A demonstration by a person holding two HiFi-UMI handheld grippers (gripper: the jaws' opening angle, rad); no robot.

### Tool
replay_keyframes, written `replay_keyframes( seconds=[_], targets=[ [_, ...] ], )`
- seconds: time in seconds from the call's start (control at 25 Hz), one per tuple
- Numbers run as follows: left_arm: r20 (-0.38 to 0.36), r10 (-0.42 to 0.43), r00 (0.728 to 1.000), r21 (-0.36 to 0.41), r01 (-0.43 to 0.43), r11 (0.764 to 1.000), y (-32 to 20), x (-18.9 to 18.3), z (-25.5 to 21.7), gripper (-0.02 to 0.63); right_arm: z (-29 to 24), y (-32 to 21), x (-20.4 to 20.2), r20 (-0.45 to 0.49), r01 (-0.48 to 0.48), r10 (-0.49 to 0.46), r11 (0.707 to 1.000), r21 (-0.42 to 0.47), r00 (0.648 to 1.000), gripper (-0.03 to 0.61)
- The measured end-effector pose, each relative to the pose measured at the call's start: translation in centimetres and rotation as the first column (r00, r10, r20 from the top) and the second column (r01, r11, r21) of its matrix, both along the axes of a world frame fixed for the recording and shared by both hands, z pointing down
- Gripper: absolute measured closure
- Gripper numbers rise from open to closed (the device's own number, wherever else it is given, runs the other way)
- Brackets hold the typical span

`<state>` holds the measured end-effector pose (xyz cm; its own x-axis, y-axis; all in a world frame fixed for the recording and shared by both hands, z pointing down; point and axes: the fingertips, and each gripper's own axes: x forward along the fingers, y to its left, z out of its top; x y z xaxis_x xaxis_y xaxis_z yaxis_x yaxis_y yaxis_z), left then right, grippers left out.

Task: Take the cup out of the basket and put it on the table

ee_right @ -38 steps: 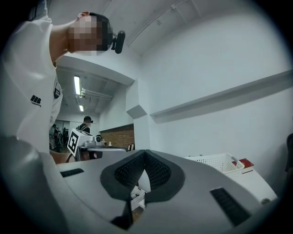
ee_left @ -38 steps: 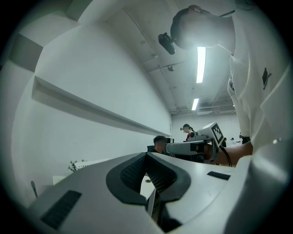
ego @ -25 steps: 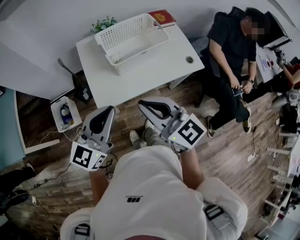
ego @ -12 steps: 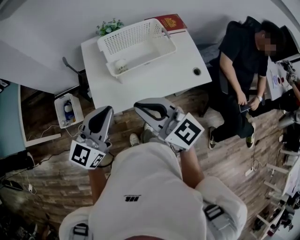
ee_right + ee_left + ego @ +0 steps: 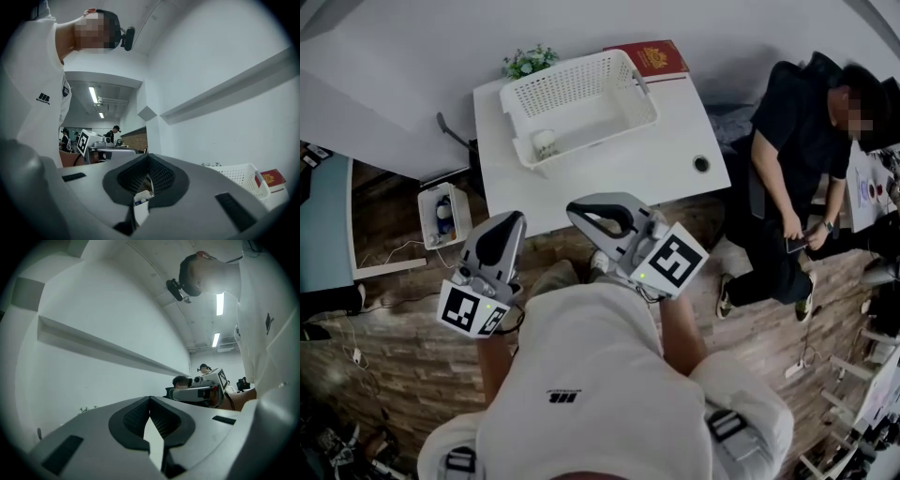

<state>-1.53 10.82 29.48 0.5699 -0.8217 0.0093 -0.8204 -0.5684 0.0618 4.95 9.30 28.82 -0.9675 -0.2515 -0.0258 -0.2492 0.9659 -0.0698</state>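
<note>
L gripper point(image 5: 515, 218) and R gripper point(image 5: 573, 208), jaws shut on nothing, point level short of the table point(image 5: 619, 174); cup point(image 5: 546, 142) sits straight ahead in basket's point(image 5: 581, 77) near-left corner, approx midway btwn them

Setting: shared office or lab workroom, not a home.

Evidence:
- A plain white bench point(image 5: 609, 178) stands against a bare white wall.
- The wood-plank floor point(image 5: 384, 375) carries loose cables point(image 5: 389, 258) and a power strip point(image 5: 794, 367).
- An open storage box point(image 5: 442, 214) sits on the floor beside the bench.
- A seated person point(image 5: 802, 159) in dark clothes sits just right of the bench, looking at a phone point(image 5: 794, 246).
- The right gripper view shows ceiling tube lights point(image 5: 92, 94) and a brick-faced wall section point(image 5: 136, 139). Further people point(image 5: 115, 130) stand in the background there.
</note>
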Motion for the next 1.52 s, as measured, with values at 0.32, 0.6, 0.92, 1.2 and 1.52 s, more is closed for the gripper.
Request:
replay_keyframes(
  seconds=[0.32,0.6,0.92,1.2,1.52],
  targets=[
    [-0.01,-0.005,1.0,-0.022,0.005,1.0,-2.6,-0.4,0.8,0.604,0.6,-2.9,-0.8,-0.007,0.014,-0.015,1.0,-0.014,1.0,0.565],
    [-0.022,0.022,1.0,-0.038,-0.023,0.999,-6.8,-2.1,2.2,0.604,2.0,-6.6,-2.6,-0.055,0.001,-0.003,0.999,-0.033,0.998,0.565],
    [-0.04,0.036,0.999,-0.047,-0.038,0.998,-10.1,-3.7,2.7,0.604,2.5,-10.1,-4.3,-0.077,-0.017,0.014,0.999,-0.044,0.997,0.565],
    [-0.054,0.057,0.997,-0.039,-0.06,0.997,-12.9,-5.7,2.6,0.604,3.0,-12.7,-6.3,-0.115,-0.021,0.016,0.999,-0.045,0.993,0.566],
    [-0.079,0.105,0.991,-0.03,-0.107,0.994,-16.2,-7.8,2.6,0.604,3.0,-15.7,-8.6,-0.155,-0.055,0.048,0.998,-0.038,0.987,0.565]
  ],
)
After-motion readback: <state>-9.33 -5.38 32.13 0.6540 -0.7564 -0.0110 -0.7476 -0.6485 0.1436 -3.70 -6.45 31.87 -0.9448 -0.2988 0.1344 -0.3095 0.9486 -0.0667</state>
